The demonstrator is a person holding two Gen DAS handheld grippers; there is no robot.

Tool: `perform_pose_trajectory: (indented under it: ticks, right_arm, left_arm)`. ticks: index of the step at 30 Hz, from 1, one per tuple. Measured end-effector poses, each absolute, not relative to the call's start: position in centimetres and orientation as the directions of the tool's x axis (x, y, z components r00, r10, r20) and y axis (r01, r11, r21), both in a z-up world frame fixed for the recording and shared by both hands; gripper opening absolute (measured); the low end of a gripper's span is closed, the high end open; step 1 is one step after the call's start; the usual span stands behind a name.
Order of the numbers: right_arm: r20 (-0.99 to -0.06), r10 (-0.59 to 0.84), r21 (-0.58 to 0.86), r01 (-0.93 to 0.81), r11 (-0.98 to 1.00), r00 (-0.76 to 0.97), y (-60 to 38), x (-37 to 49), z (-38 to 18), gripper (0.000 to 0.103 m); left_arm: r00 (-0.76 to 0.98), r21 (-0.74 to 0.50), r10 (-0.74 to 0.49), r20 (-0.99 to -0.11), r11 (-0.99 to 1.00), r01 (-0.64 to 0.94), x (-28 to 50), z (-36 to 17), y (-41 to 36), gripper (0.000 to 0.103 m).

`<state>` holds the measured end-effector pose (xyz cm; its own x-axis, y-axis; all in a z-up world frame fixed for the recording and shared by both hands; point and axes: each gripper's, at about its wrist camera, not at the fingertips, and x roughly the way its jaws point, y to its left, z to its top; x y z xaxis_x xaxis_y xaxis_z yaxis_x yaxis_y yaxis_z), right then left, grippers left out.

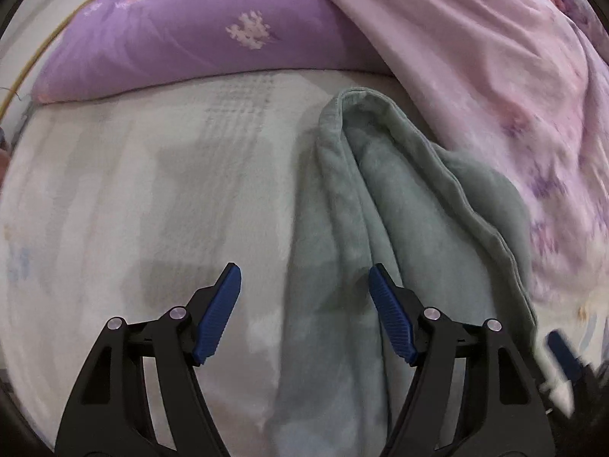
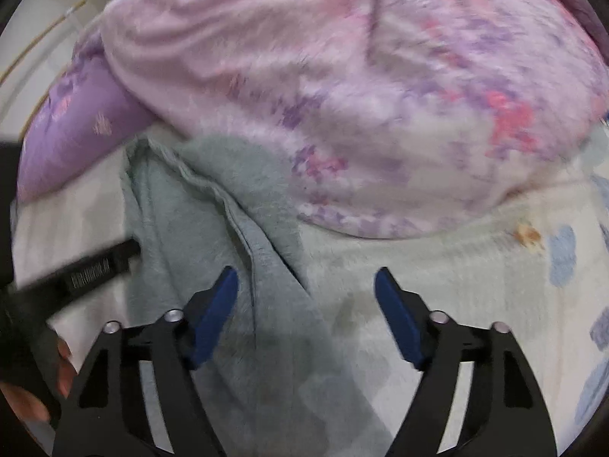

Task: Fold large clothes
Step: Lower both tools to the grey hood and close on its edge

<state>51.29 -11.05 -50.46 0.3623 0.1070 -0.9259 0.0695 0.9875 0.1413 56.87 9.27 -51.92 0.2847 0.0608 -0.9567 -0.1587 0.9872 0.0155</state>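
Note:
A grey-green fleece garment (image 1: 384,198) lies bunched lengthwise on the pale bed cover, its hemmed edge folded over at the far end. My left gripper (image 1: 304,285) hangs open above the garment's left edge, with nothing between its blue pads. In the right wrist view the same garment (image 2: 198,228) runs from upper left down toward the bottom. My right gripper (image 2: 306,289) is open over the garment's right edge and the bed cover, with nothing touching its pads. The left gripper's black body (image 2: 76,270) and the hand holding it show at the left.
A purple flowered pillow (image 1: 182,38) lies at the head of the bed. A pink flowered quilt (image 1: 495,76) is heaped beside and partly over the garment, and fills the top of the right wrist view as the quilt (image 2: 342,95). The pale bed cover (image 1: 133,209) stretches left.

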Motion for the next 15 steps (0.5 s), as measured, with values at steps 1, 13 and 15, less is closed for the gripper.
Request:
perform_pose_trajectory:
  ticks: [1,13,15]
  right_arm:
    - [-0.930,0.113,0.150,0.080,0.985,0.350,-11.1,51.4,-51.2,0.060]
    - [-0.865,0.239,0.311,0.098,0.945,0.441,-13.7,49.4,-45.9,0.007]
    - [-0.850,0.270,0.346,0.091,0.934,0.453,-14.4,48.4,-44.2,0.007]
  left_arm:
    - [0.285,0.014,0.060,-0.957,0.987,-0.160,57.5,-52.5,9.4,0.071]
    - [0.392,0.048,0.056,-0.918,0.998,-0.029,57.3,-47.6,10.0,0.010]
    - [0.412,0.066,0.065,-0.909,0.998,-0.013,56.2,-45.7,10.3,0.010]
